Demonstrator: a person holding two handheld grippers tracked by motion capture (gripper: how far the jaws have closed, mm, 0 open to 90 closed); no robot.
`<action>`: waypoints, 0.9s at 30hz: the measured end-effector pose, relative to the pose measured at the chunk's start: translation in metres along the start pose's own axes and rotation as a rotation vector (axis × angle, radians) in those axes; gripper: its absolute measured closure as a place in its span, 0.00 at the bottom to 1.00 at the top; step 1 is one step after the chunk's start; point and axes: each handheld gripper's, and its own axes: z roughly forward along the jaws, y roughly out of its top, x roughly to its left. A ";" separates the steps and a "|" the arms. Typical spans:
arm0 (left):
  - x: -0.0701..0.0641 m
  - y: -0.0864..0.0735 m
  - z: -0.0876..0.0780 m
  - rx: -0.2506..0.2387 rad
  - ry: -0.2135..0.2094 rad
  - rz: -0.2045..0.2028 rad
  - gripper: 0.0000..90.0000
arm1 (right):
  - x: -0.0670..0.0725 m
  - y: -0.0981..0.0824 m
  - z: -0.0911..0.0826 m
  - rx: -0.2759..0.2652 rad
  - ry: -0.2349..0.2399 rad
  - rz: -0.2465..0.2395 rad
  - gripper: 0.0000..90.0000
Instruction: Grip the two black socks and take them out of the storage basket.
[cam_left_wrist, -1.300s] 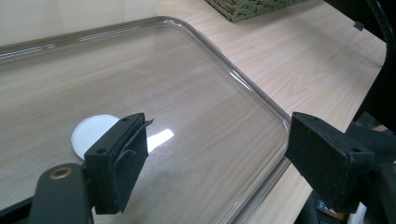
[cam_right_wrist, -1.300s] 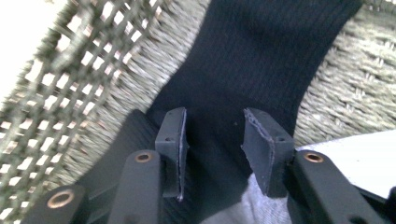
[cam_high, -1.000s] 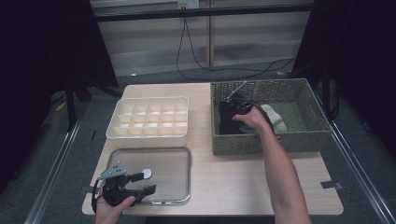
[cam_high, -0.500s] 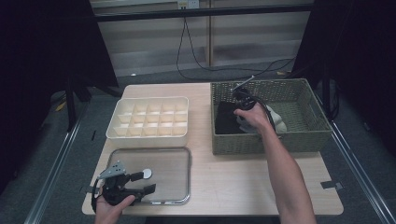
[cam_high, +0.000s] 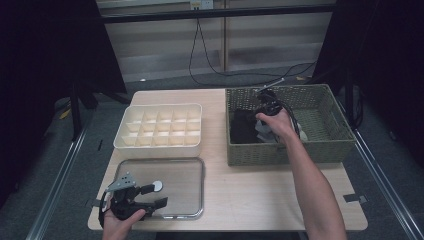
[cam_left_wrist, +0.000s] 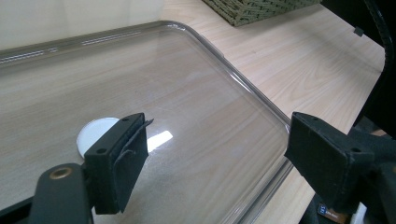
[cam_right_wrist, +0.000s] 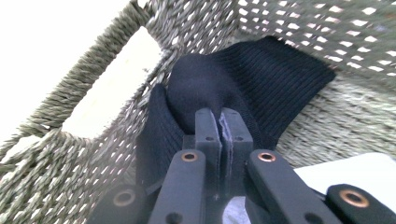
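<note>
In the right gripper view my right gripper (cam_right_wrist: 222, 116) is shut on a fold of a black knitted cloth (cam_right_wrist: 261, 70), which bunches up just beyond the jaw tips inside the woven basket (cam_right_wrist: 84, 93). From above, that gripper (cam_high: 261, 119) is held low at the basket's left half, over the black cloth (cam_high: 242, 127). My left gripper (cam_high: 159, 194) rests near the table's front left corner on a clear shallow tray (cam_high: 190, 170). In its own view the left gripper (cam_left_wrist: 219, 149) stands wide open with nothing between the jaws, over the clear tray (cam_left_wrist: 187, 84).
A cream box with several compartments (cam_high: 160, 125) sits behind the tray. The basket (cam_high: 285, 152) also holds something white (cam_high: 300, 134) beside the hand. A small white disc (cam_left_wrist: 93, 133) lies by the left jaw. Bare tabletop (cam_high: 250, 195) spreads between tray and basket.
The right hand has risen a little inside the basket, drawing the black cloth up with it. The left hand has stayed put.
</note>
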 end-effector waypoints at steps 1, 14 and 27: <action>0.000 0.000 0.001 -0.001 0.002 -0.002 0.23 | 0.000 0.000 -0.002 -0.008 -0.001 0.001 0.97; -0.001 0.001 0.003 0.003 -0.005 0.003 0.23 | 0.003 0.001 -0.024 -0.098 0.027 -0.009 0.96; -0.002 0.002 0.004 0.005 -0.008 0.004 0.23 | 0.011 0.004 -0.052 -0.182 0.053 -0.026 0.97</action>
